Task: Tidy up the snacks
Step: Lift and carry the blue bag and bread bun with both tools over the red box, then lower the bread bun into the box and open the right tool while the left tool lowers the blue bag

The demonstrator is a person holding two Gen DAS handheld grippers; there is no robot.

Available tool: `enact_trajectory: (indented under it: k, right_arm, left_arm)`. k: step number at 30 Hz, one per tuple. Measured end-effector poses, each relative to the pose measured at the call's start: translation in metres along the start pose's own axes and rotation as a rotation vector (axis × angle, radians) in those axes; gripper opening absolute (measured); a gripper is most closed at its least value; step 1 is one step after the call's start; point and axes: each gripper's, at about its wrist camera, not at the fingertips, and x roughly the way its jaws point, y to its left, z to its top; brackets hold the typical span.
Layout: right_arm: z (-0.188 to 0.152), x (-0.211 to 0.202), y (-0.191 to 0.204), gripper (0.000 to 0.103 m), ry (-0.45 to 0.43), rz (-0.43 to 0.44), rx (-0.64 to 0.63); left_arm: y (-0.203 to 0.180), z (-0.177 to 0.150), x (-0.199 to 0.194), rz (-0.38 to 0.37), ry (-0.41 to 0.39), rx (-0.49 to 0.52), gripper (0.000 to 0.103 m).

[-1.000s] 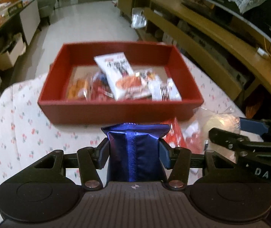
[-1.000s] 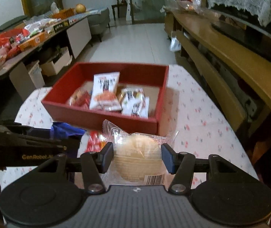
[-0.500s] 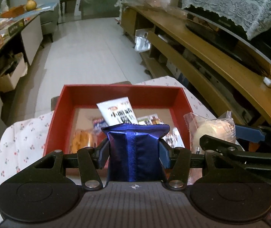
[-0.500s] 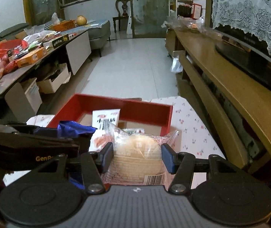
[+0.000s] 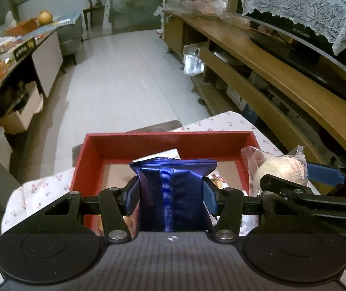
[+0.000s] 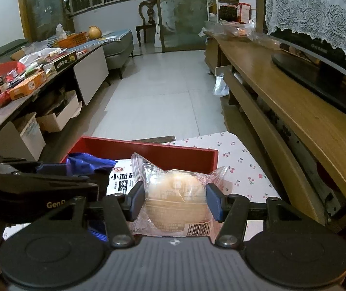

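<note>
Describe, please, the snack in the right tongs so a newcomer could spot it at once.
Find the red box on the cherry-print cloth. Just before it, the right tongs grip a bun: round, pale, in clear wrap with a barcode, unlike the blue packet beside it.

Both tongs [image 5: 171, 194] higher above box [image 5: 168, 138]

The left tool [image 5: 171, 195] is clamped, its two blue-padded fingers [image 5: 132, 195] pressing from either side on a packet held upright between them. The right tool [image 6: 175, 200] is likewise clamped on a wrapped item, pads [image 6: 213, 201] tight against its sides. Both tools point forward, side by side and raised, the right one's fingers showing just right of the left.
</note>
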Motion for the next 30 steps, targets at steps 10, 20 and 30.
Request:
enact_trajectory:
  k: [10, 20, 30]
  right_arm:
    - [0.002, 0.021, -0.002, 0.067, 0.011, -0.008, 0.007]
    - [0.001, 0.028, 0.002, 0.067, 0.009, -0.019, -0.004]
    - [0.002, 0.036, 0.007, 0.067, 0.015, -0.025, -0.027]
  left_arm:
    - [0.0, 0.005, 0.018, 0.033, 0.013, 0.002, 0.06]
    - [0.001, 0.004, 0.025, 0.048, 0.026, -0.004, 0.06]
    - [0.003, 0.002, 0.031, 0.064, 0.039, -0.013, 0.059]
